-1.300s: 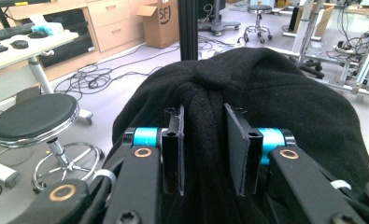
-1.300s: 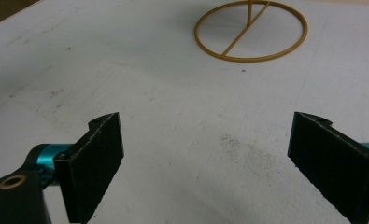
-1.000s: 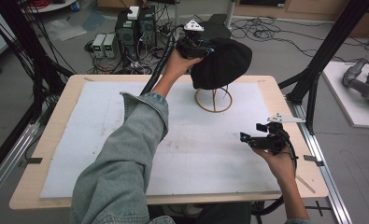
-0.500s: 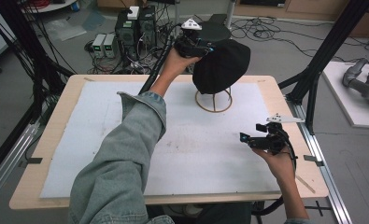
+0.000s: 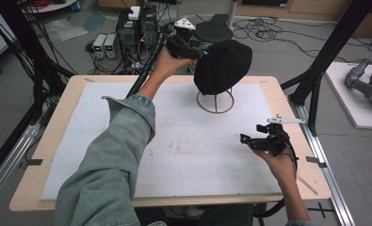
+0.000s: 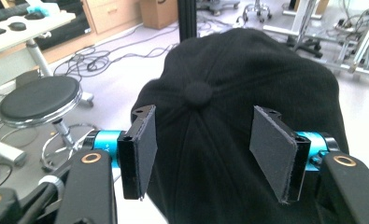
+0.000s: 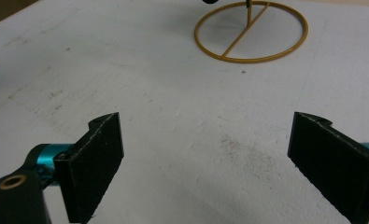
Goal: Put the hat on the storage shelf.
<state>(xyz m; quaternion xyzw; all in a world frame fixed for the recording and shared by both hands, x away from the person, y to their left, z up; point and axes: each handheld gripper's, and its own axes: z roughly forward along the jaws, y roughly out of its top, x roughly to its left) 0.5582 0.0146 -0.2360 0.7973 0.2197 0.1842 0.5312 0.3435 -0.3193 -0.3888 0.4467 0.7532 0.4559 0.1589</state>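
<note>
The black baseball cap (image 5: 222,66) hides the top of its wire stand (image 5: 215,101), so you see only the ring-shaped base and a bit of the upright; whether the cap's brim is tucked behind it you cannot make out. In your right gripper view the stand's upper part is cut off at the frame's top edge.

Your left gripper (image 5: 200,47) sits just beside the cap's crown, at the far side of the table. Its jaws have just been opening and now stand apart; in the left gripper view the pads (image 6: 272,147) flank the cap's top button with the fabric between them, not pressing on it. Your left arm reaches far forward, denim sleeve stretched across the white mat (image 5: 183,150), wrist lifted.

Your right gripper (image 5: 251,140) has its jaws spread wide with nothing between them, held low over the mat, well short of the stand. Your right hand (image 5: 280,162) grips it from below, forearm near the table's near edge.
</note>
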